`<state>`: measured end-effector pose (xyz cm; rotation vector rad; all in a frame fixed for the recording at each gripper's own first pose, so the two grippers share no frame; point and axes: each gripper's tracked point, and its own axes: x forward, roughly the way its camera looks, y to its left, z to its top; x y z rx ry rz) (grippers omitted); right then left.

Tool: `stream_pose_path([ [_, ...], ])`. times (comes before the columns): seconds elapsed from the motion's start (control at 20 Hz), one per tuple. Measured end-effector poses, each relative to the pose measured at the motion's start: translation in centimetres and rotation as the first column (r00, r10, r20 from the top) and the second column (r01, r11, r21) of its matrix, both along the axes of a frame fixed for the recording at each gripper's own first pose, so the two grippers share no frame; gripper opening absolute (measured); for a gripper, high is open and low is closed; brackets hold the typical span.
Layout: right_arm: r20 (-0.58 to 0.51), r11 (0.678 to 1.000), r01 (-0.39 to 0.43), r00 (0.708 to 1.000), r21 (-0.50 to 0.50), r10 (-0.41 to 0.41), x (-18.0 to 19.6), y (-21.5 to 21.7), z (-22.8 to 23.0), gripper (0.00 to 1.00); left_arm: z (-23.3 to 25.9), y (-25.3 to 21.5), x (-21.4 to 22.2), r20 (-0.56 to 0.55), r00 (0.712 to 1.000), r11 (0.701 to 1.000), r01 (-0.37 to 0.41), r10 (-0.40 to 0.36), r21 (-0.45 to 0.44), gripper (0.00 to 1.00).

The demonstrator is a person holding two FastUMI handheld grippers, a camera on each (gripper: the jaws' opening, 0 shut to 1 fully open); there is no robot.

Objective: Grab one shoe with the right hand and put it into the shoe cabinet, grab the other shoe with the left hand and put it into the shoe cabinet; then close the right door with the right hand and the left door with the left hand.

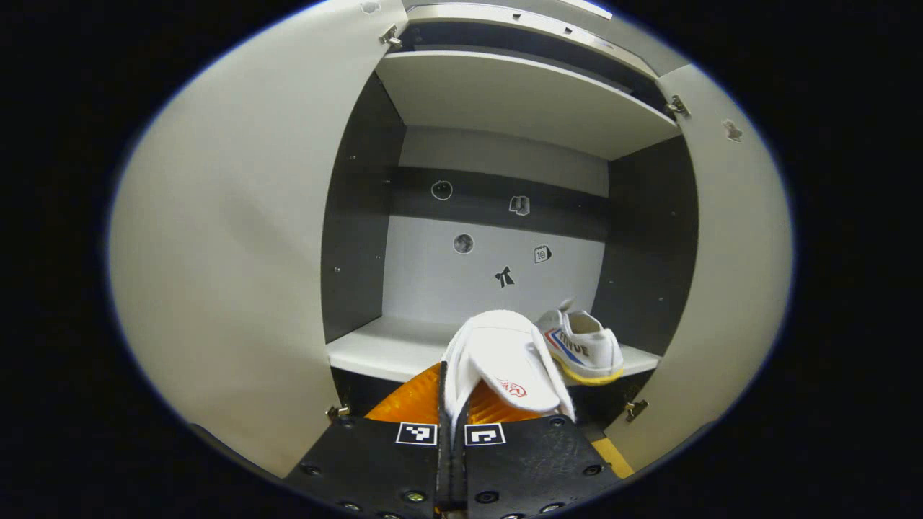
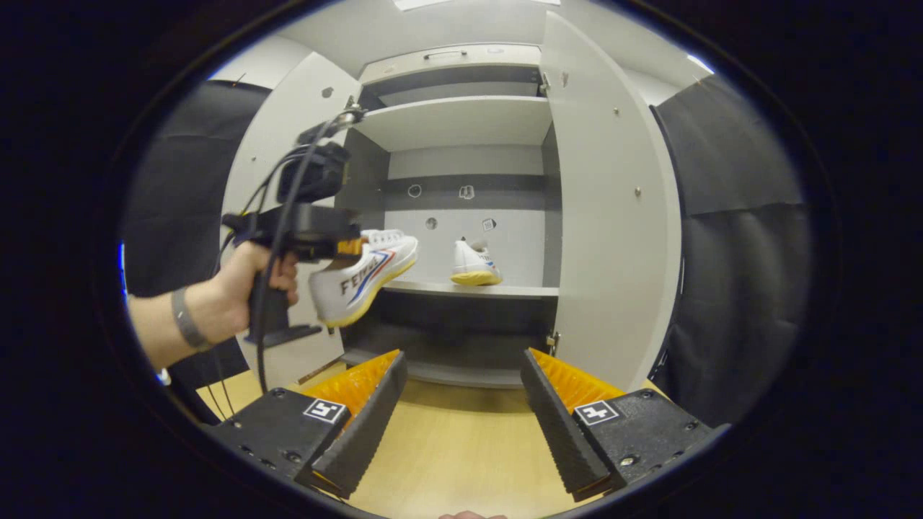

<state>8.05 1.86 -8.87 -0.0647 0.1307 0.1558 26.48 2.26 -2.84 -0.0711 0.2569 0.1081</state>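
Pinching the white canvas shoe with the red-and-blue side stripe and yellow sole edge (image 1: 505, 364) between its two black fingers, the left gripper (image 1: 453, 414) is holding it up in front of the open grey shoe cabinet (image 1: 505, 101); the fingers are pressed together on the shoe's upper edge, with the tongue flopping forward over them. In the right gripper view that same gripper (image 2: 346, 247) is sitting in a person's hand (image 2: 249, 285) with a band at the wrist, and the shoe (image 2: 364, 274) is hanging in the air just before the cabinet's left door (image 2: 288, 130), heel low and toe pointing toward the shelf.

The right gripper (image 2: 461, 411) is waiting above the pale wooden floor (image 2: 461, 447) with its orange-backed black fingers (image 2: 360, 425) spread wide apart, gripping nothing.

Farther in, the second white canvas shoe with a yellow sole (image 2: 472, 263) is resting upright on the light grey lower shelf (image 2: 505, 290), heel toward the cameras — in the left gripper view it (image 1: 584, 346) is standing toward the right end of that shelf (image 1: 382, 349). Both doors are standing open, the right door (image 2: 613, 202) swung outward beside the dark booth wall.
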Motion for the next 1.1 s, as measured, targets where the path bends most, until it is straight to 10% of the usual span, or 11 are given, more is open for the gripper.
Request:
stream_pose_path([
  [0.8, -0.018, 0.992, 0.110, 0.994, 0.067, -0.109, 0.1, -3.8, -0.4, 1.00, -3.6, 2.5, 8.9, -0.341, 0.937, 0.997, -0.053, 0.069, 0.056, 0.03],
  [1.05, -0.026, 0.991, 0.112, 0.994, 0.075, -0.110, 0.2, -4.1, -0.7, 1.00, -3.4, 1.8, 8.5, -0.343, 0.939, 1.000, -0.005, 0.006, 0.003, 0.29],
  [1.1, -0.026, 0.991, 0.109, 0.994, 0.077, -0.107, 0.1, -4.0, -0.7, 1.00, -3.2, 1.8, 8.3, -0.335, 0.942, 1.000, 0.003, 0.000, 0.010, 0.47],
])
